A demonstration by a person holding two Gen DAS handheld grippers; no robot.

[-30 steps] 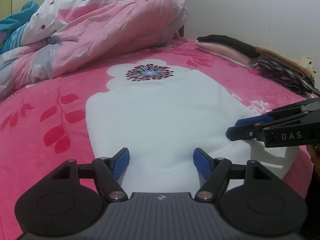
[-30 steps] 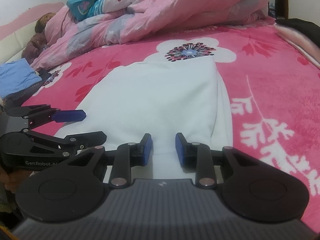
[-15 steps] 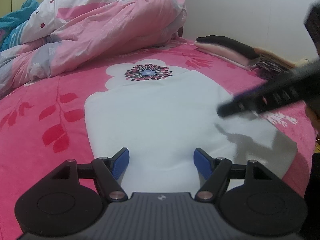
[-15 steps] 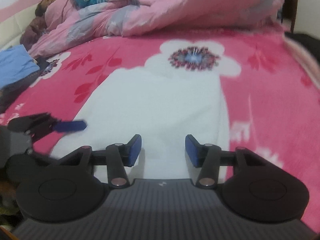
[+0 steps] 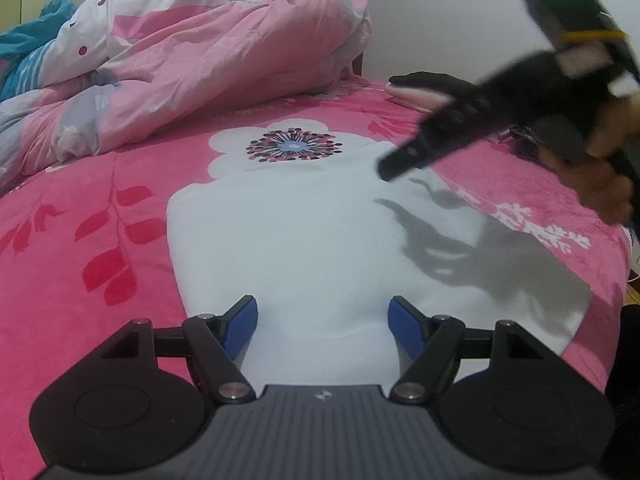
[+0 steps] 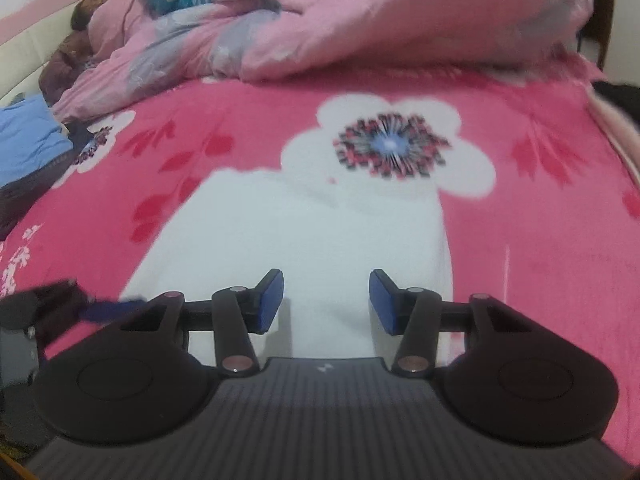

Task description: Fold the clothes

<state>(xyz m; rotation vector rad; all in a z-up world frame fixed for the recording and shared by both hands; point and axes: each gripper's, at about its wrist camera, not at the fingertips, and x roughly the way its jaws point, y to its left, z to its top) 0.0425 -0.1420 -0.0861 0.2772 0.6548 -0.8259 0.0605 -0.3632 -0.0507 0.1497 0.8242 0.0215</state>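
Note:
A white garment (image 5: pixel 320 240) lies flat, folded into a long strip, on the pink flowered bedspread (image 5: pixel 80 220); it also shows in the right wrist view (image 6: pixel 304 232). My left gripper (image 5: pixel 322 326) is open and empty, low over the garment's near end. My right gripper (image 6: pixel 326 302) is open and empty, raised above the garment's near half. In the left wrist view the right gripper (image 5: pixel 404 162) hangs blurred in the air over the garment's right side and casts a shadow on it.
A rumpled pink duvet (image 5: pixel 200 60) is heaped at the head of the bed. A stack of folded clothes (image 5: pixel 432 88) lies at the bed's right edge. Blue and dark folded clothes (image 6: pixel 28 148) lie at the left edge. A white wall stands beyond the right side.
My right gripper opened wider, lifted off the garment's near right corner and rose forward over it. My left gripper stayed open in place.

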